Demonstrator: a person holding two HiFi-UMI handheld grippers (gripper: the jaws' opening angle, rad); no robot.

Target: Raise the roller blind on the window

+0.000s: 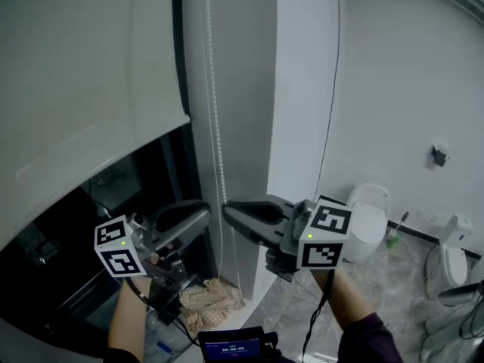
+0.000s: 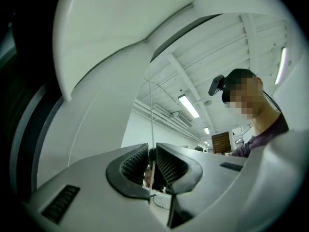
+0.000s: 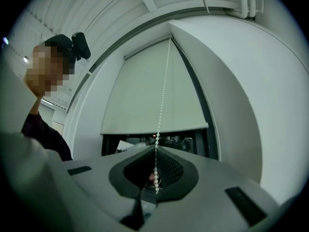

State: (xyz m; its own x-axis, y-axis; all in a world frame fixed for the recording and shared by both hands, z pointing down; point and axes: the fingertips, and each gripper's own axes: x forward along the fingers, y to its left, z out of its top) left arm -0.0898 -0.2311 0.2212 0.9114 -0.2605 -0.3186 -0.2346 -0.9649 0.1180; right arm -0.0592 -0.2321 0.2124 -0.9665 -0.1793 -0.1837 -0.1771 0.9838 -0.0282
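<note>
The pale roller blind (image 1: 83, 74) covers the upper part of the dark window; its bottom edge (image 3: 154, 128) hangs above the open glass. A white bead chain (image 1: 214, 89) runs down the frame beside it. My right gripper (image 1: 227, 209) holds the chain from the right, its jaws meeting on the beads (image 3: 155, 151). Facing it from the left at the same height is my left gripper (image 1: 206, 214). In the left gripper view the chain (image 2: 150, 105) runs through the left gripper (image 2: 152, 151), whose jaws stand a narrow gap apart around it.
A grey window post (image 1: 242, 89) stands just behind the chain, with a thin cable (image 1: 333, 89) down the white wall. Below are a crumpled cloth (image 1: 208, 297), a white bin-like object (image 1: 367, 221), and a small lit screen (image 1: 231, 346).
</note>
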